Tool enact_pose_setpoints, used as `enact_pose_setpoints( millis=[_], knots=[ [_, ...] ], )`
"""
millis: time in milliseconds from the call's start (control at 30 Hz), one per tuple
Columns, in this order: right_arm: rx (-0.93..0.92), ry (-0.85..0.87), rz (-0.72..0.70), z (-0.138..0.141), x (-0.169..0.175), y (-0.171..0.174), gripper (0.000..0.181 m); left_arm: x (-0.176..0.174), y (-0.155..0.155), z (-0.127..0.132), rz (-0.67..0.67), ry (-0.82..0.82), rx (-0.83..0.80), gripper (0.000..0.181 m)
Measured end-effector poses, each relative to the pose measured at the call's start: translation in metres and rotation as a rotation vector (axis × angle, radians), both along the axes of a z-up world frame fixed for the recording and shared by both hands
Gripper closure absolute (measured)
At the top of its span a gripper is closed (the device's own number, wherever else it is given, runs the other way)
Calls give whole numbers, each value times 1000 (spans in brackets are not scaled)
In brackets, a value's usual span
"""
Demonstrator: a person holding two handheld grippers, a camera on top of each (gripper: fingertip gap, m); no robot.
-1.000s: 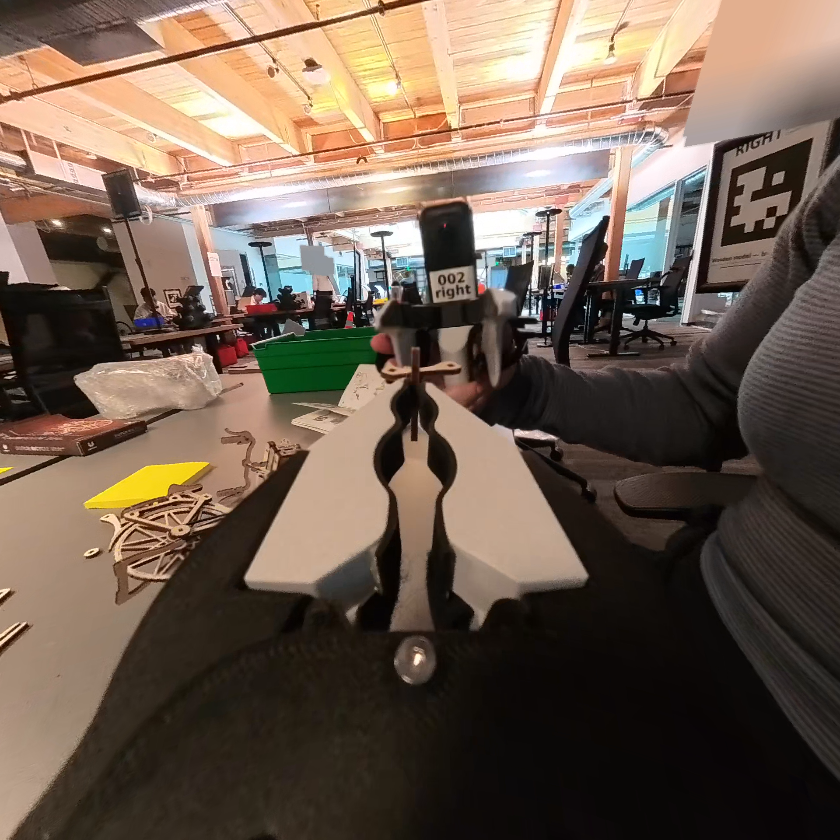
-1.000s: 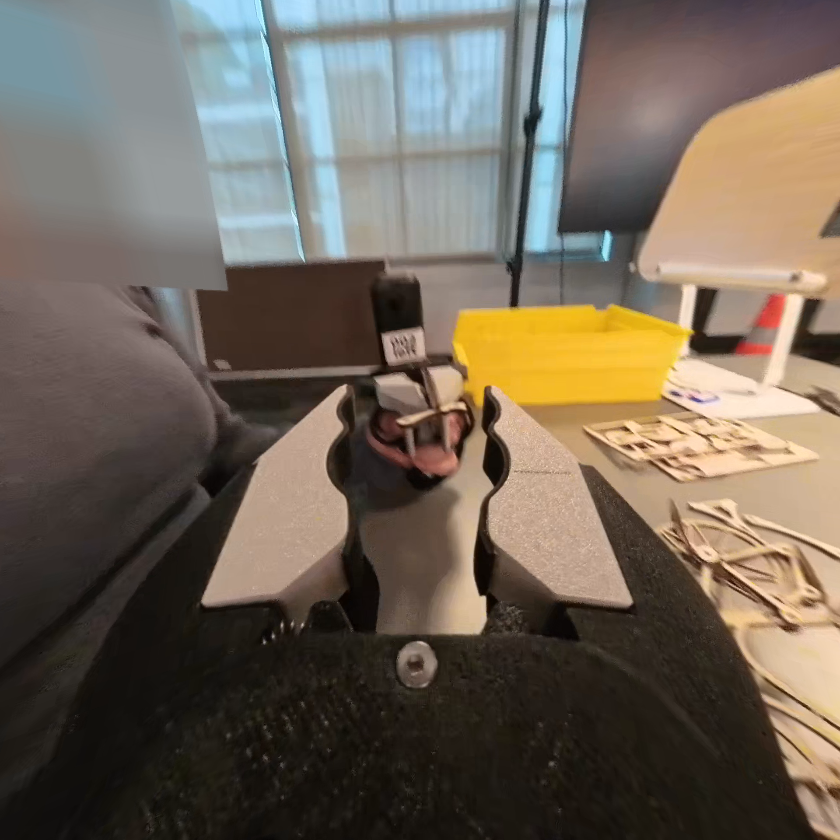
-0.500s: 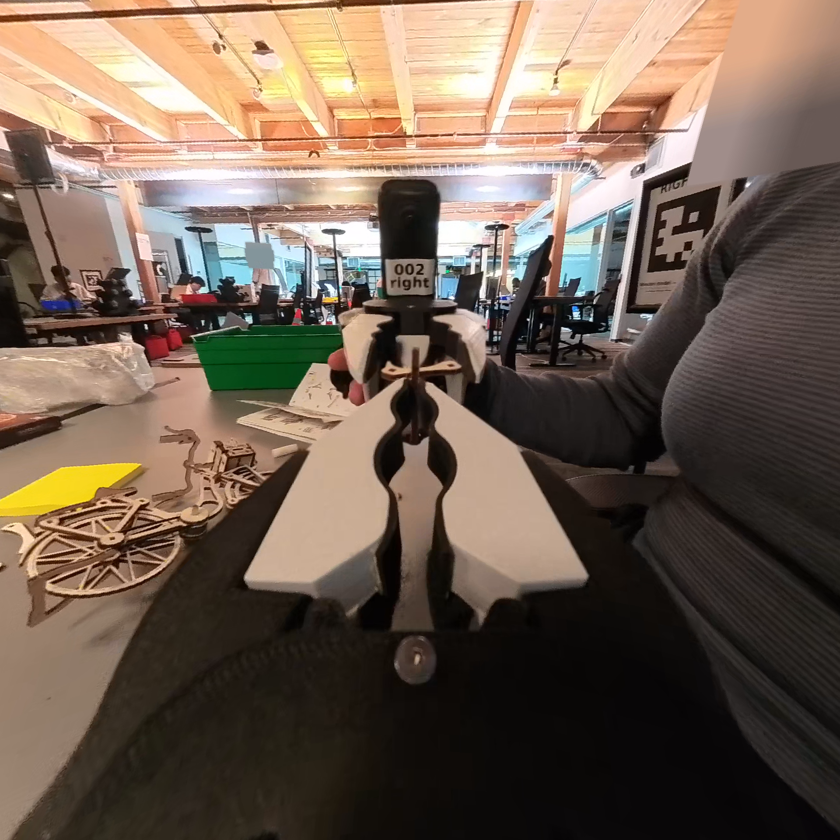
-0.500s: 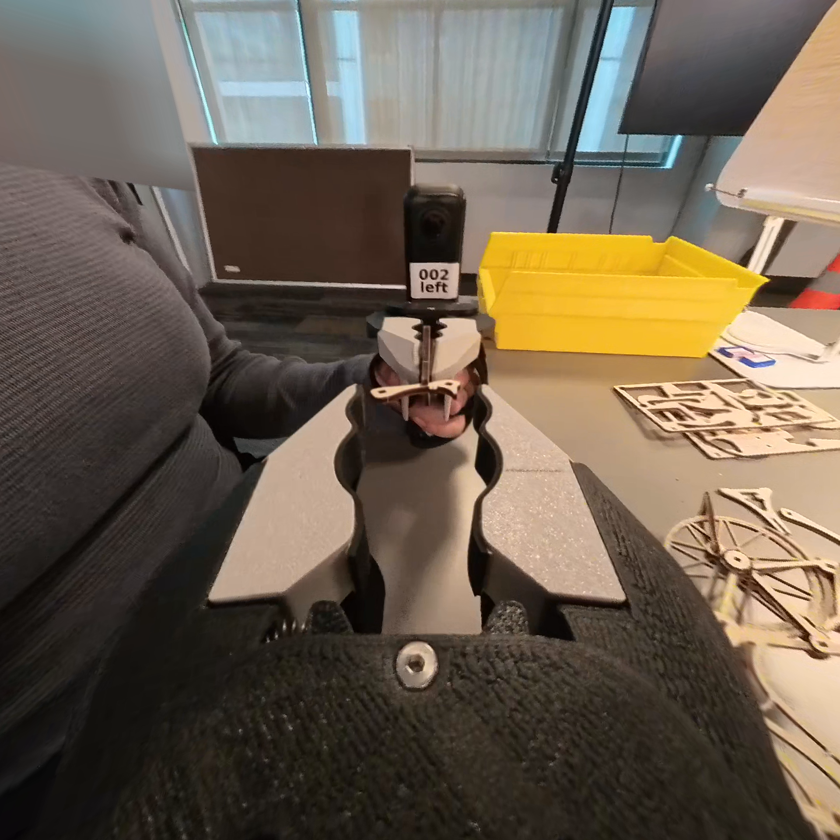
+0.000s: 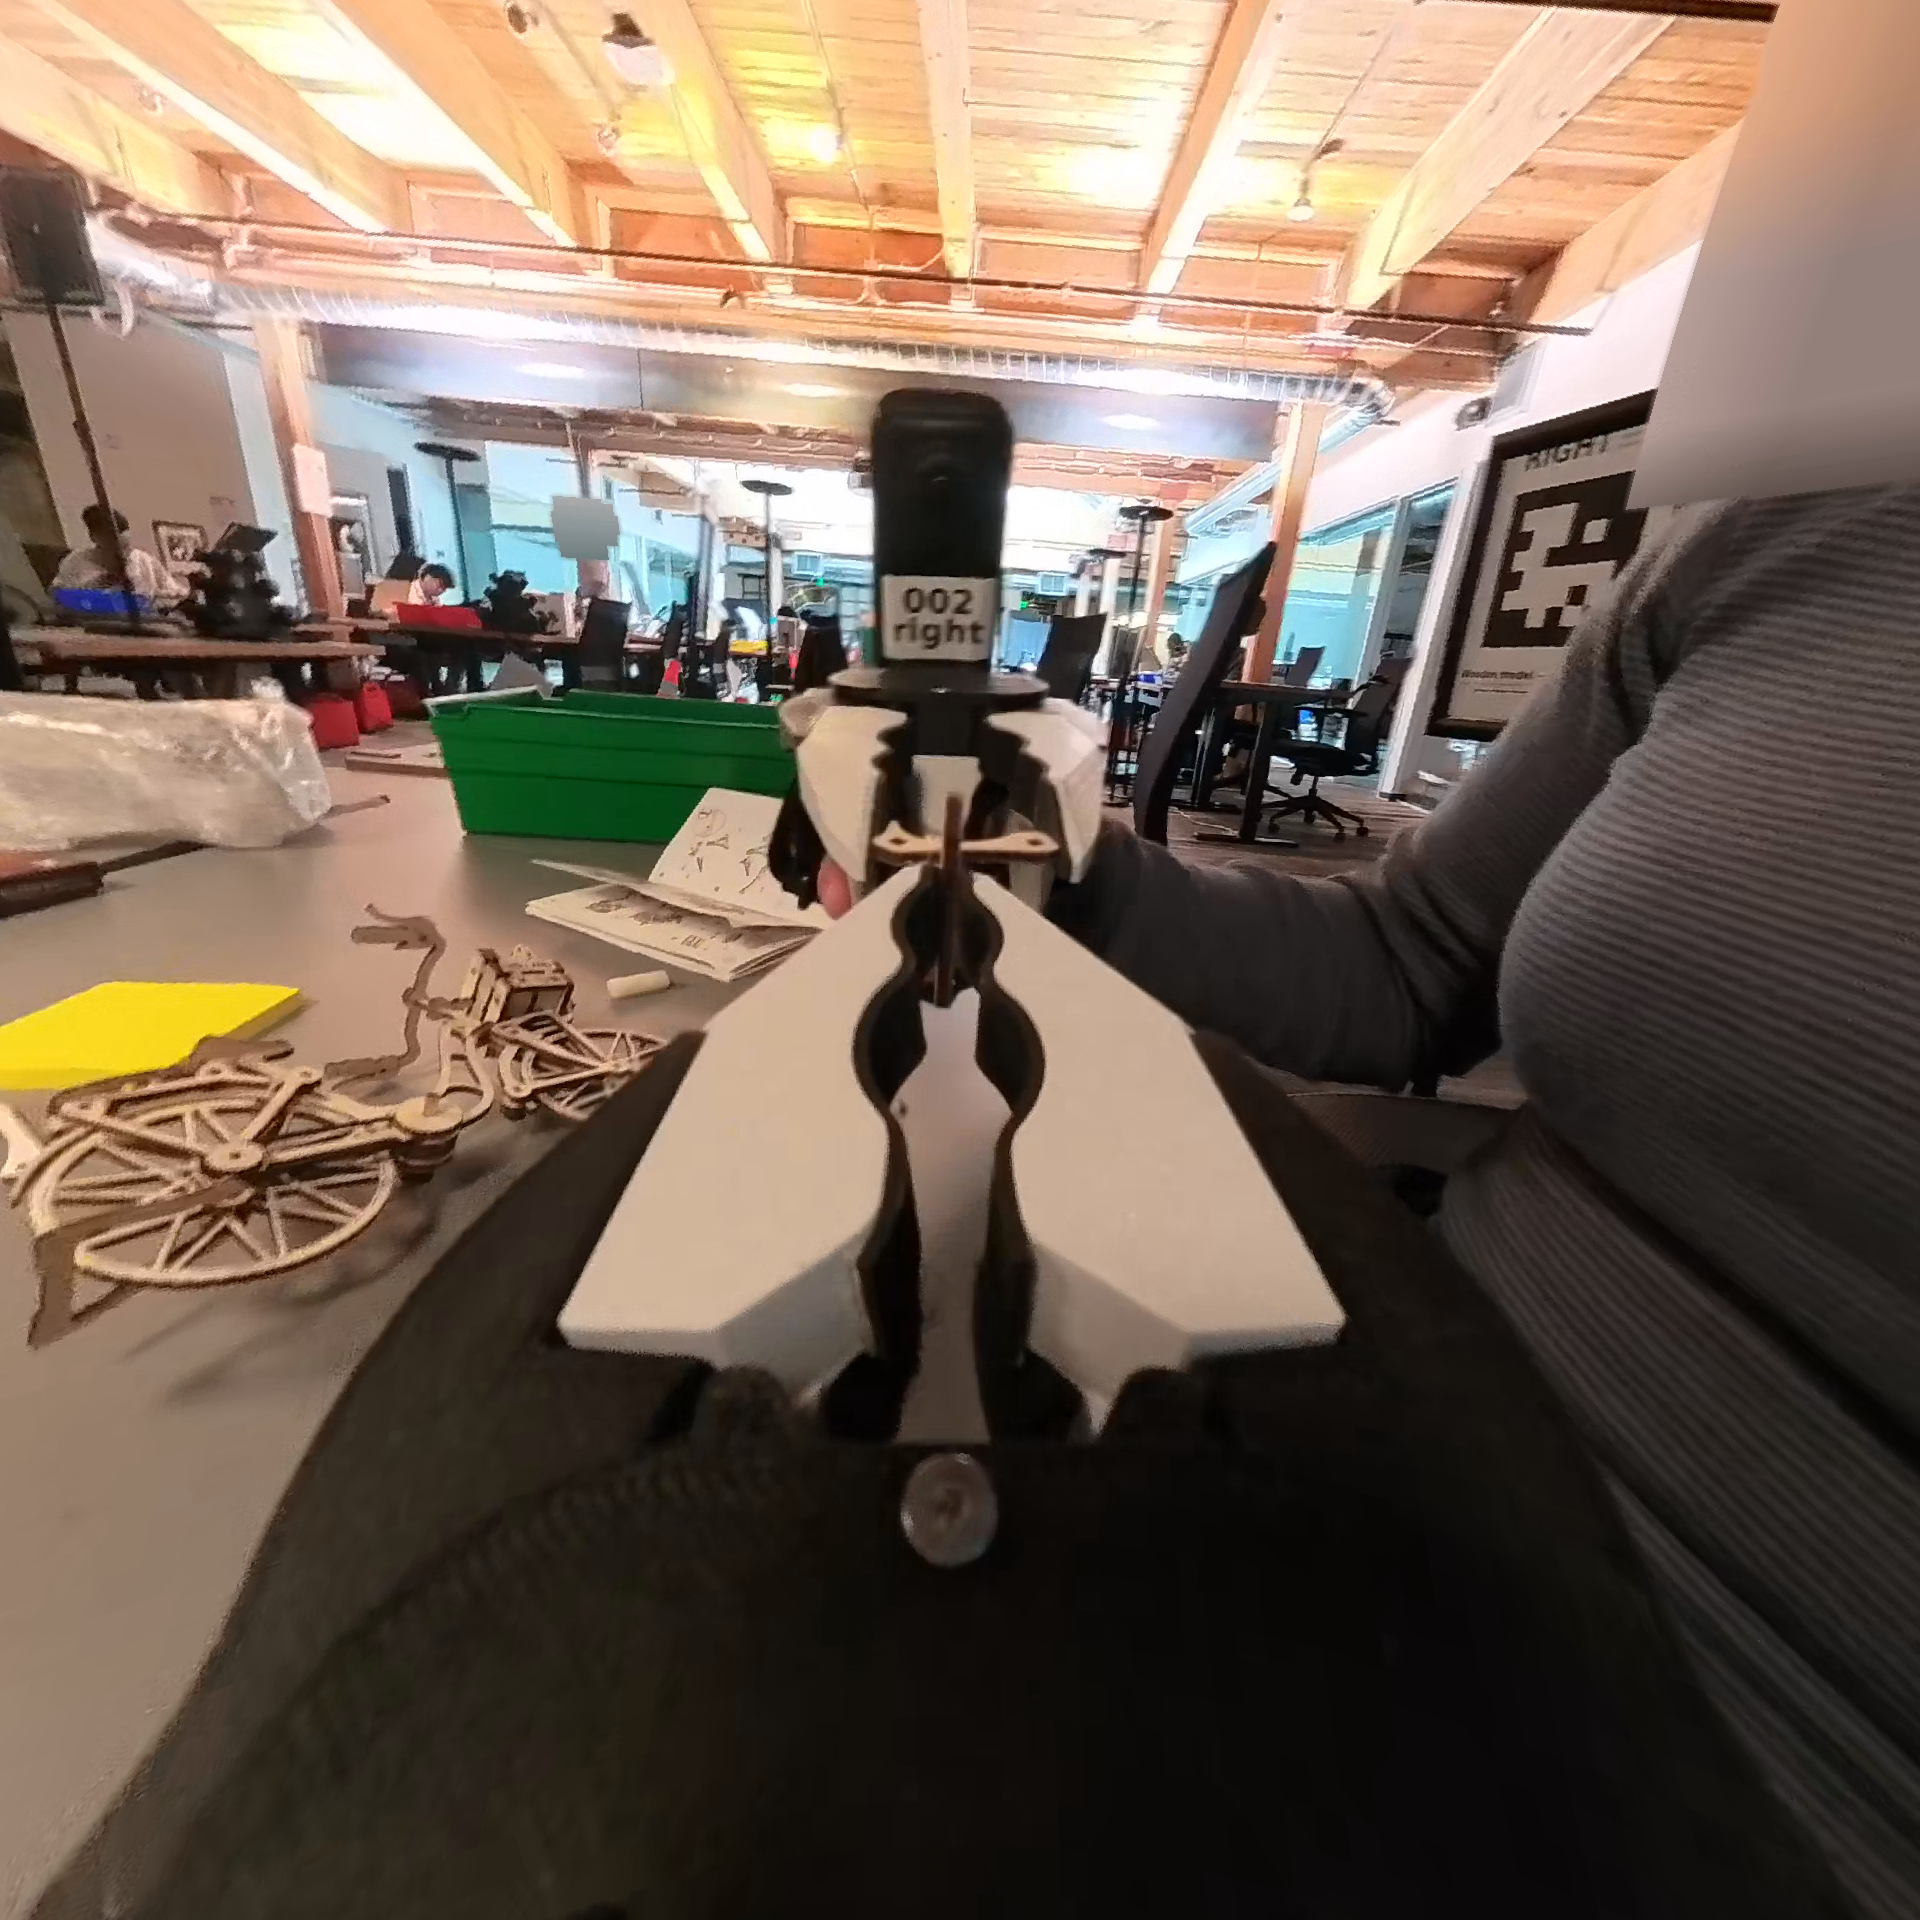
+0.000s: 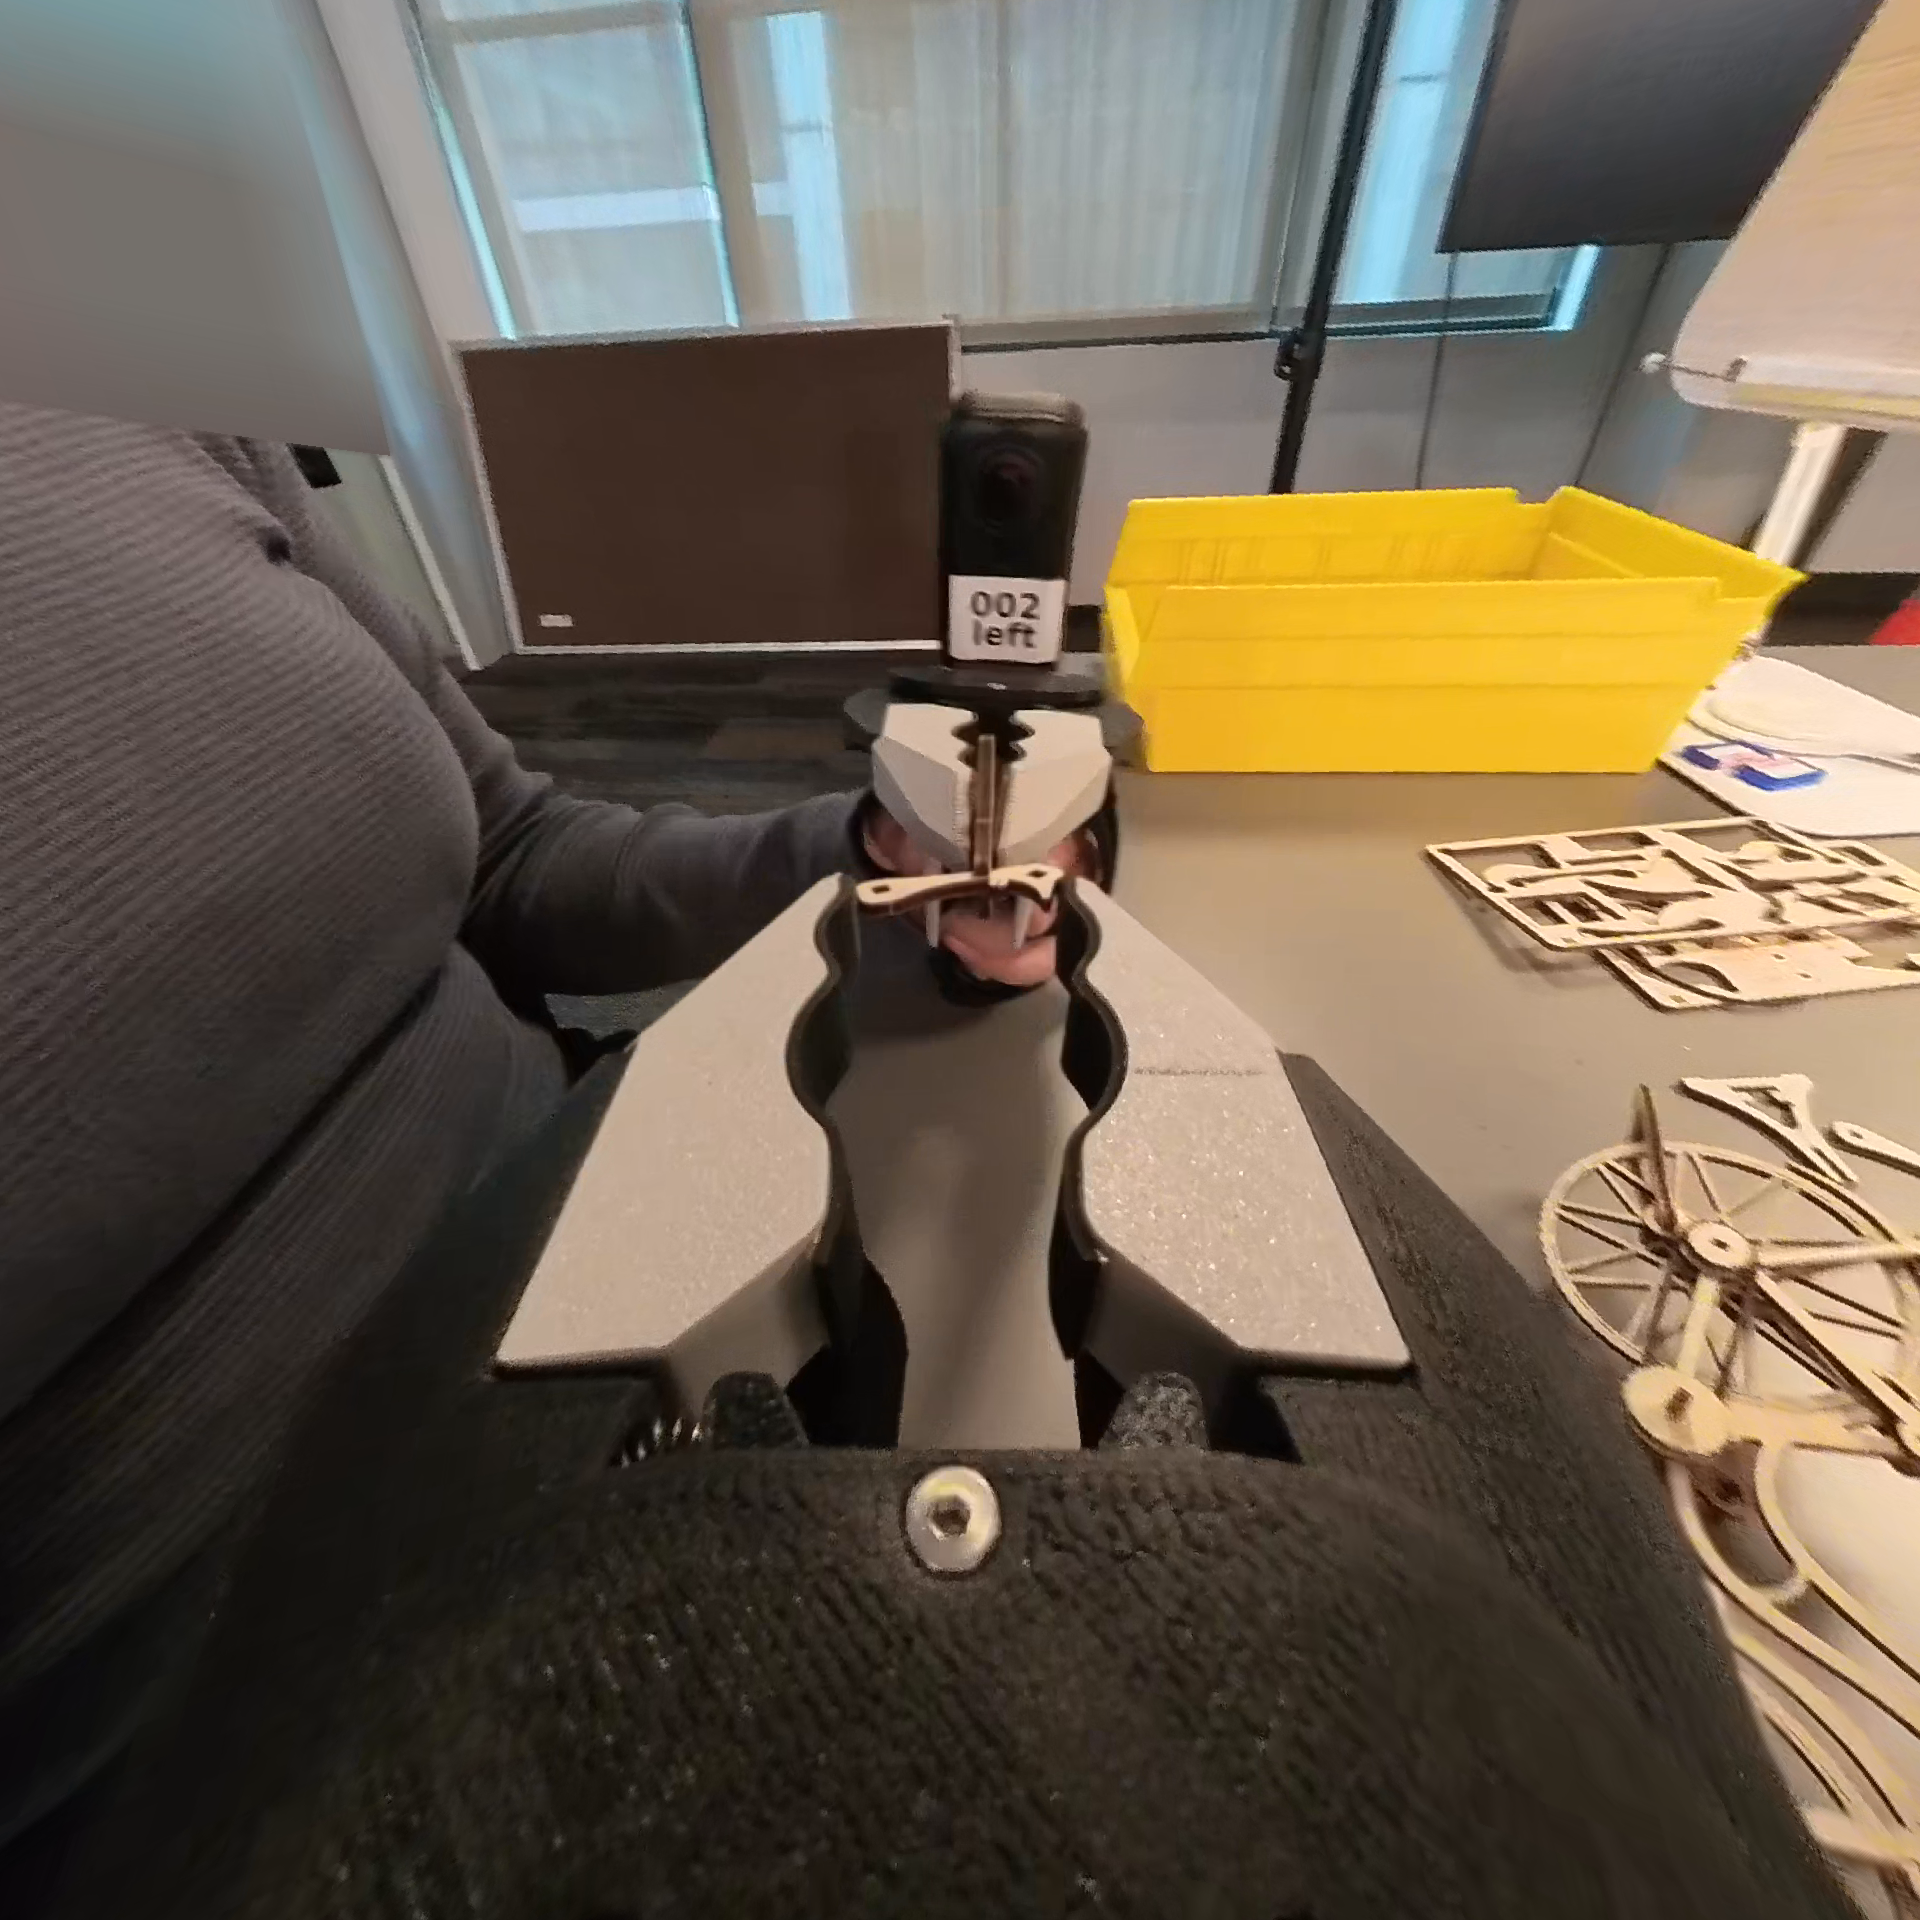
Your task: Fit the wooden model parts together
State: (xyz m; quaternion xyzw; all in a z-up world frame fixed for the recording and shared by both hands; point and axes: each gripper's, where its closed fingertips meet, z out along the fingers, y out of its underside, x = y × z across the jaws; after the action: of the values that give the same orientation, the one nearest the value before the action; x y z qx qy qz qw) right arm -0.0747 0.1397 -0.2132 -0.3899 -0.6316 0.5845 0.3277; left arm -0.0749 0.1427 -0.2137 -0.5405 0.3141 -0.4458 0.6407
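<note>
My left gripper is shut on the thin upright stem of a small wooden T-shaped part, held in the air off the table's edge. The part's curved crossbar lies level just past my left gripper's tips. My right gripper faces the left one head-on, its jaws a crossbar's width apart. The crossbar sits between its fingertips; I cannot tell if they touch it. My right gripper also shows in the left wrist view. A person's grey sleeves hold both grippers.
A part-built wooden bicycle model lies on the grey table, also in the right wrist view. Around it are an open booklet, a green bin, a yellow sheet, a yellow bin and wooden part sheets. The tips of both grippers are at nearly the same place. The part-built wooden bicycle model is about equally far from each gripper, around 20 cm. It is also in sight in the right wrist view.
Both grippers have swung and levelled to face each other and come closer. The right jaws have narrowed slightly around the crossbar. The left stays shut on the stem.
</note>
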Motion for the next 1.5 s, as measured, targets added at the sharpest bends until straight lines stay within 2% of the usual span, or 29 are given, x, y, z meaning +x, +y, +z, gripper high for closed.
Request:
enact_pose_setpoints(
  millis=[167, 400, 600, 733, 900, 1167, 1233, 1300, 1333, 1367, 1433, 1500],
  knots=[
    [4, -3, -112, -12, -6, 12, 146, -5, 11, -10, 46, 33, -68, 181],
    [-86, 20, -125, -22, -8, 22, 146, -6, 20, -20, 55, 51, -154, 181],
    [-130, 40, -110, -26, -7, 24, 147, -6, 23, -23, 84, 88, -141, 181],
    [-122, 67, -158, -26, -11, 29, 146, -9, 27, -23, 109, 71, -152, 181],
    [-157, 80, -123, -22, -12, 26, 148, -11, 25, -19, 117, 64, -111, 181],
    [-95, 29, -59, -27, -5, 18, 149, -6, 16, -23, 77, 121, -89, 181],
    [-161, -11, -64, -27, -6, 20, 148, -6, 20, -25, 151, 169, -41, 181],
    [-261, -68, -74, -27, -6, 24, 150, -10, 23, -21, 270, 223, 80, 181],
    [-349, -80, -74, -22, -4, 26, 141, -13, 25, -19, 324, 248, 123, 181],
    [-448, -96, -46, -16, -2, 25, 139, -14, 25, -19, 351, 278, 159, 181],
    [-579, -183, -39, -18, -4, 28, 146, -10, 25, -20, 376, 329, 219, 181],
    [-609, -252, -12, -23, -7, 20, 160, -6, 24, -20, 390, 365, 267, 181]
  ],
)
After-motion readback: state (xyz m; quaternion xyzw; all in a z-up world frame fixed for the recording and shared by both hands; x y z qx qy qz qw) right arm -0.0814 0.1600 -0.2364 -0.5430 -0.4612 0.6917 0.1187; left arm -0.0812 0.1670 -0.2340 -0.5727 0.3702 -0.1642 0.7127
